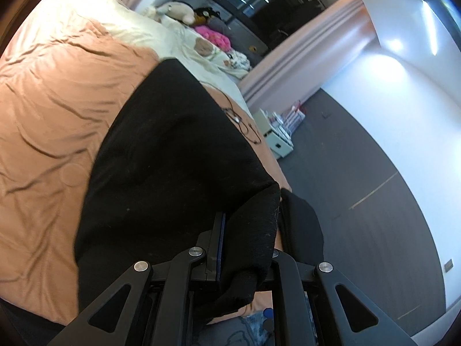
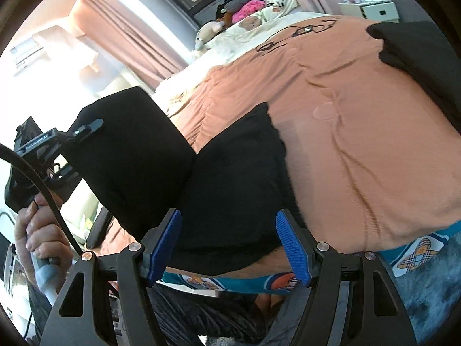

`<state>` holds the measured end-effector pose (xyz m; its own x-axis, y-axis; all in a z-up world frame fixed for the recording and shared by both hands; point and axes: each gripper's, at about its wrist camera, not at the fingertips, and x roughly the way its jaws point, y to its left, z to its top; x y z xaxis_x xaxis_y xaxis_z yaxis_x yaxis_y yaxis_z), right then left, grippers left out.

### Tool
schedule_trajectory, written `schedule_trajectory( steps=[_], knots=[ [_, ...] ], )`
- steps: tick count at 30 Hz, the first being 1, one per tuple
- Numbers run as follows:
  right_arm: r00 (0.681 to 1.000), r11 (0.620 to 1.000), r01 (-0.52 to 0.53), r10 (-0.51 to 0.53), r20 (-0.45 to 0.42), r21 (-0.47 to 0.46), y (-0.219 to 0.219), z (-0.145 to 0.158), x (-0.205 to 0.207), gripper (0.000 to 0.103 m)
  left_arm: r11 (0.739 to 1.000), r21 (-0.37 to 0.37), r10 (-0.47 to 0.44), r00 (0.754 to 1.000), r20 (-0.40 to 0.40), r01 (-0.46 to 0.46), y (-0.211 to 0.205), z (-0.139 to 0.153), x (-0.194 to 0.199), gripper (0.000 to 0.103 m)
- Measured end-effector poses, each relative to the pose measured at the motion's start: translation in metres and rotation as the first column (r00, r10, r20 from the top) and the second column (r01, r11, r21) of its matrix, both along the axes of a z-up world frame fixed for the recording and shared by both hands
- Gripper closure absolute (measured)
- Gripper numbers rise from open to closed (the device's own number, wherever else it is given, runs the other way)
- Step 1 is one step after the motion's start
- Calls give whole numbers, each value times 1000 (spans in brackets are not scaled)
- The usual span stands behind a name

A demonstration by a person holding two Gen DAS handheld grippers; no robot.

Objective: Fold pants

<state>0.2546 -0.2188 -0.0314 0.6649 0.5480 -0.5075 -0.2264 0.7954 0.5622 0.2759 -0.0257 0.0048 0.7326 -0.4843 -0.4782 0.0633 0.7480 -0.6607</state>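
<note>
Over the bed (image 1: 52,92) — left claw (image 1: 245,248) clamped on pants (image 1: 173,158), right claw (image 2: 227,245) apart.

pants (image 2: 230,178) on bed (image 2: 360,132), pillows (image 1: 95,14) behind

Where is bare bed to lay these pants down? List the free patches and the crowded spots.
Free: the wide orange quilt between the black pants and the dark garment at the right edge. Crowded: the head of the bed, with the cream bedding, plush toys and pink cushion, and the black cable near the far edge.
</note>
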Motion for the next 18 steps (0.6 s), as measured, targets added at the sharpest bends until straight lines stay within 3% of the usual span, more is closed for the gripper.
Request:
schedule_trajectory(
  steps=[9, 18],
  knots=[
    [999, 999, 45, -45, -27, 13, -27, -7, -2, 36, 996, -14, -90, 991, -101, 89, -47, -48, 31, 92],
    [997, 997, 69, -68, -47, 25, -41, -11, 6, 36, 991, 25, -129, 984, -121, 133, -76, -52, 25, 92]
  ],
)
